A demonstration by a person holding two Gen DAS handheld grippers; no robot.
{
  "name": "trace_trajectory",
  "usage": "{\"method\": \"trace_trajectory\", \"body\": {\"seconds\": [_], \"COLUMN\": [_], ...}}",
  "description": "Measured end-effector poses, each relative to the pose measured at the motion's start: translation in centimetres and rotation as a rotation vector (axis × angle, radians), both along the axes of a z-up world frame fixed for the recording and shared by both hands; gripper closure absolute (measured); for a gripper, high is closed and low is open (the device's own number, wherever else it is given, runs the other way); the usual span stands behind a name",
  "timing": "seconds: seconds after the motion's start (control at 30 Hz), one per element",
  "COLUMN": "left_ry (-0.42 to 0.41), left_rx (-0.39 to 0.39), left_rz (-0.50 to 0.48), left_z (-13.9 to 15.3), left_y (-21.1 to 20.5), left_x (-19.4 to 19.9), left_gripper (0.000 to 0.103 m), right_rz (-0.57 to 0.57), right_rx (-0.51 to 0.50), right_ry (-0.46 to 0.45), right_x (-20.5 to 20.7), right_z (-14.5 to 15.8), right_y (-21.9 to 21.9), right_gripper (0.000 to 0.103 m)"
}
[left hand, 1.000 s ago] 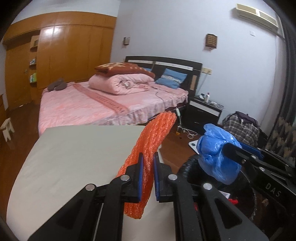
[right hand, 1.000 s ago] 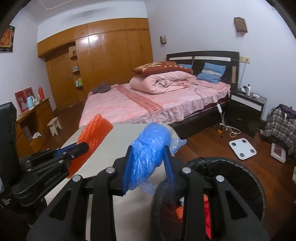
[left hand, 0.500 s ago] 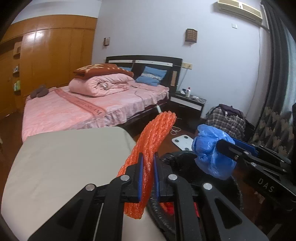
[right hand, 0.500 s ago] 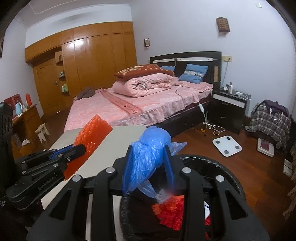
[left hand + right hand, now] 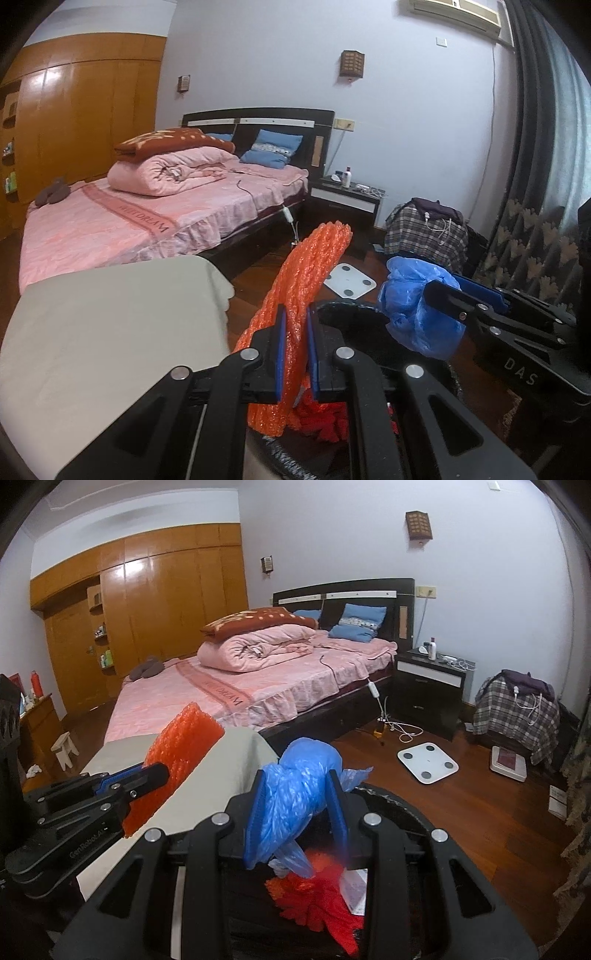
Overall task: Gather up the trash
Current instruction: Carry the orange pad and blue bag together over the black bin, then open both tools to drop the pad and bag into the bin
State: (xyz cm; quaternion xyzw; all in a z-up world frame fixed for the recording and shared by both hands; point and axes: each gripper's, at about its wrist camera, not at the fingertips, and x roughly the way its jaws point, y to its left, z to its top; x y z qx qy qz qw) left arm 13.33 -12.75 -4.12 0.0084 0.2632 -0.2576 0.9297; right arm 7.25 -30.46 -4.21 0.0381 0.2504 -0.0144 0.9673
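Both grippers loaded above the trash bin.
Left gripper clamps the orange foam net; right gripper clamps the blue plastic bag, both over the bin's opening.

Both tools are matte black, with open triangular cut-outs in their linkage arms and round silver screws at the pivots. The left gripper and right gripper have blue-faced fingers. Pale lettering marks their sides.
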Motion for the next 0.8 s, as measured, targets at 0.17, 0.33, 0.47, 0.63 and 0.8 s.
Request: {"method": "trace_trajectory", "body": {"seconds": [0.17,0.33,0.47,0.63,0.8], "left_ry": [0.005,0.013,0.023,0.043,0.078], "left_rx": [-0.001,0.001,0.003,0.006,0.011], "left_rz": [-0.026,-0.048,-0.061,-0.077,-0.088], "left_z": [-0.4,-0.8,-1.4,-2.3,-3.7], "left_y": [-1.3,-2.6,-3.4,-4.0,-4.7], "left_x": [0.3,0.8,1.0,1.8,3.2], "left_gripper": [0.093,0.093,0.093,0.093,0.093], "right_rz": [-0.018,-0.033,-0.044,-0.057,-0.065], "right_rx": [-0.004,0.002,-0.001,0.001,0.006], "right_ry": [0.007,0.021,0.027,0.051,0.079], "right_x": [-0.1,-0.1,0.1,0.6,1.3], "right_z": [-0.4,-1.0,-1.3,-2.3,-3.3], "right_y": [-0.9,-2.1,-2.7,-3.5,-4.0], "right_gripper": [0.072,0.072,0.072,0.072,0.072]}}
